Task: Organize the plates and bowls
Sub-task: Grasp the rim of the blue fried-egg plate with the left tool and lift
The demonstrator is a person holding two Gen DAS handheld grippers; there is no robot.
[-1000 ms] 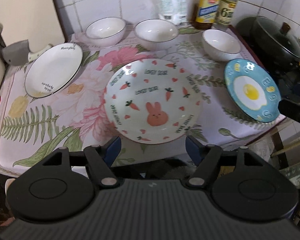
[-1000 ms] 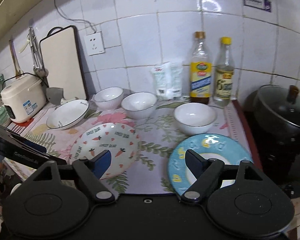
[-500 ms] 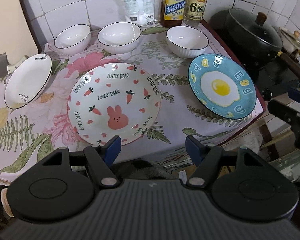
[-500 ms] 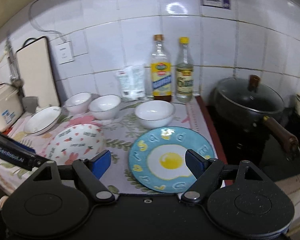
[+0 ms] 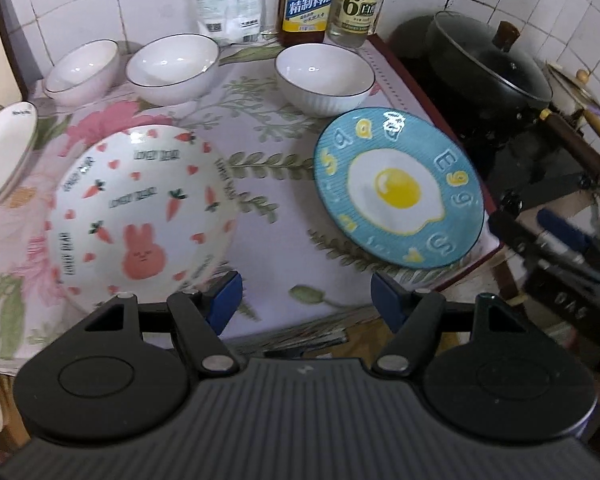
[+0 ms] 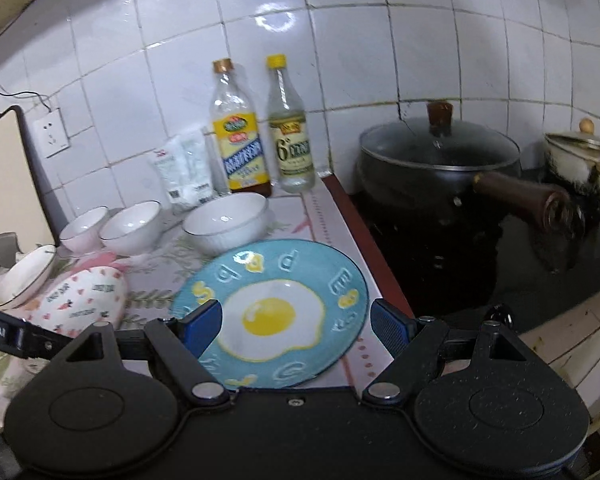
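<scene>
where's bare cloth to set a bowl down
Widest bare patch: between the rabbit plate and egg plate, running to the front edge. A smaller gap lies between the middle bowl and right bowl. The back left is crowded with bowls.

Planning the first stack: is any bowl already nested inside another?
No: the three white bowls each sit alone on the floral cloth, apart from one another.

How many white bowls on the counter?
3. Small white ceramic bowl far left by the wall, larger white bowl right beside it, ribbed white bowl apart, behind the blue egg-print plate. None visibly hidden.
</scene>
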